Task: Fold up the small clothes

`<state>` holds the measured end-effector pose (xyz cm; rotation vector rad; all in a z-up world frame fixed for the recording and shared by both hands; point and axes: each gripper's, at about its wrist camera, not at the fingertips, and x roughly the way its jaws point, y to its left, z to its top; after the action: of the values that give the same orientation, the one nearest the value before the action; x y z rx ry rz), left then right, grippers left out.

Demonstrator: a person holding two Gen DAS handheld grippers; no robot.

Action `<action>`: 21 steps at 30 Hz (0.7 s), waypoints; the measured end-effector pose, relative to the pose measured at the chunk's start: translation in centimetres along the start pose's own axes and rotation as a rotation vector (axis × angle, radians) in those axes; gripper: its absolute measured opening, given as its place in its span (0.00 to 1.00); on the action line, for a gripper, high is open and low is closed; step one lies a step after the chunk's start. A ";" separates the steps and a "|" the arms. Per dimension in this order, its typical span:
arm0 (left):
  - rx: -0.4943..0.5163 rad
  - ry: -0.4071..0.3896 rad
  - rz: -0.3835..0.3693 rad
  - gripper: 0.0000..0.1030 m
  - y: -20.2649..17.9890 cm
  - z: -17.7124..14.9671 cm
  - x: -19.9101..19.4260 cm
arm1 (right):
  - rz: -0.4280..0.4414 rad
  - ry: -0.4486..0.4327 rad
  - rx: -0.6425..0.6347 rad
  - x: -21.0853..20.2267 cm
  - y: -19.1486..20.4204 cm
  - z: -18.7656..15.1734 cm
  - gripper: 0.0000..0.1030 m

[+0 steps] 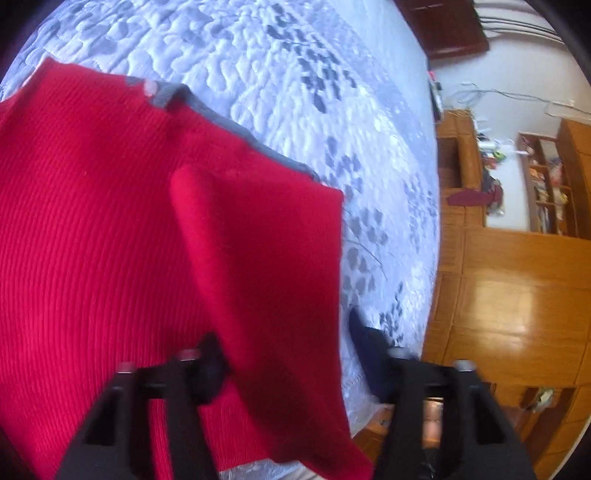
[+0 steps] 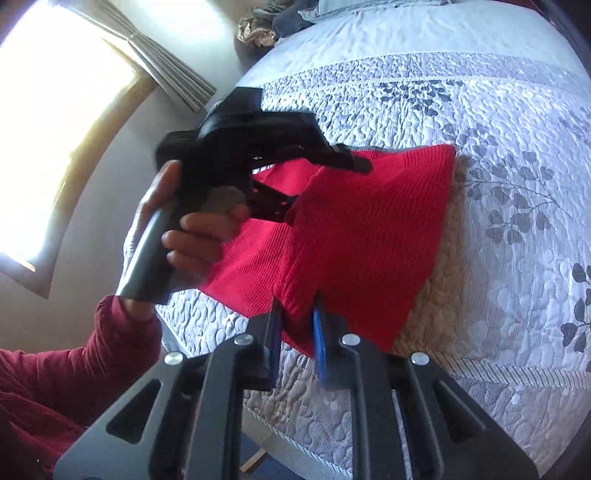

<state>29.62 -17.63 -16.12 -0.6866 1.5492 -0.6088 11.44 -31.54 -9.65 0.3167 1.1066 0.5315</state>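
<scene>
A red ribbed knit garment (image 1: 110,229) lies on the quilted bed, with a grey edge (image 1: 221,122) showing beneath its far side. In the left wrist view my left gripper (image 1: 295,354) stands wide open, with a lifted flap of the red cloth (image 1: 266,266) hanging between its fingers. In the right wrist view my right gripper (image 2: 297,325) is closed on the near corner of the red garment (image 2: 362,229). The left gripper (image 2: 317,173), held by a hand, hovers over the garment's far left part, its fingers apart.
The white-and-grey leaf-patterned quilt (image 2: 480,122) covers the bed. A beige fuzzy cloth (image 2: 439,295) lies under the red garment. Wooden floor and shelves (image 1: 517,258) lie past the bed's right edge. A window with curtains (image 2: 66,110) is at left; dark clothes (image 2: 280,22) lie at the bed's far end.
</scene>
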 end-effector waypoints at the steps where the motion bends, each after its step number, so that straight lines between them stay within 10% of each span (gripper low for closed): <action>1: -0.011 -0.005 0.001 0.17 0.1 0.2 0.2 | 0.002 -0.004 0.003 -0.2 -0.1 -0.1 0.13; 13: 0.091 -0.118 -0.017 0.13 -1.6 0.4 -4.6 | 0.083 0.035 -0.026 2.7 3.2 0.4 0.13; 21: 0.209 -0.251 0.129 0.13 0.0 0.3 -13.3 | 0.173 0.106 -0.132 9.5 10.1 2.8 0.13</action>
<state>30.61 -7.88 -7.12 -0.4805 1.2655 -0.5564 14.70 -17.87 -10.68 0.2731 1.1461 0.7787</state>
